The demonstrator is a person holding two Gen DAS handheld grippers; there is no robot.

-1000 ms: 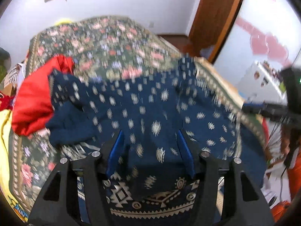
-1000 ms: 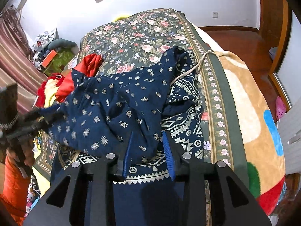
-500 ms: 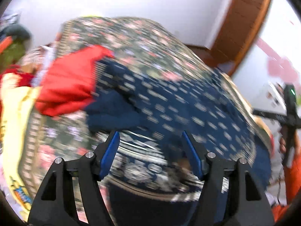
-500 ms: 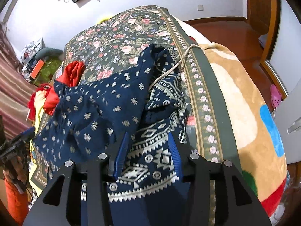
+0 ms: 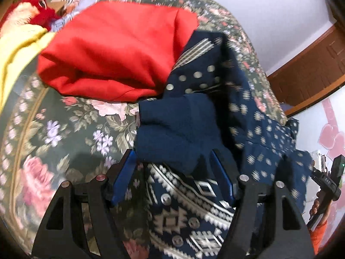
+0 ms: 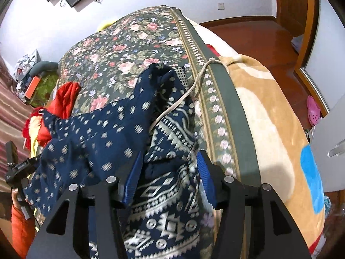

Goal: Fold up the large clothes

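Note:
A large navy patterned garment (image 5: 254, 129) lies crumpled on the floral bed cover (image 5: 64, 129); it also shows in the right wrist view (image 6: 103, 133). My left gripper (image 5: 172, 168) is open, low over the garment's plain navy cuff (image 5: 179, 129), which lies between its blue pads. My right gripper (image 6: 169, 172) is open over the garment's white zigzag-patterned hem (image 6: 170, 194). A pale drawstring (image 6: 187, 92) runs from the garment toward the bed's edge.
A folded red garment (image 5: 116, 49) lies against the navy one. A red and yellow plush toy (image 5: 25, 17) sits at the bed's left side. A tan blanket (image 6: 276, 129) hangs over the bed's right edge. A door (image 5: 306, 69) stands beyond.
My left gripper has swung left and dropped close to the navy cuff and red garment. My right gripper has opened wider and come nearer to the patterned hem.

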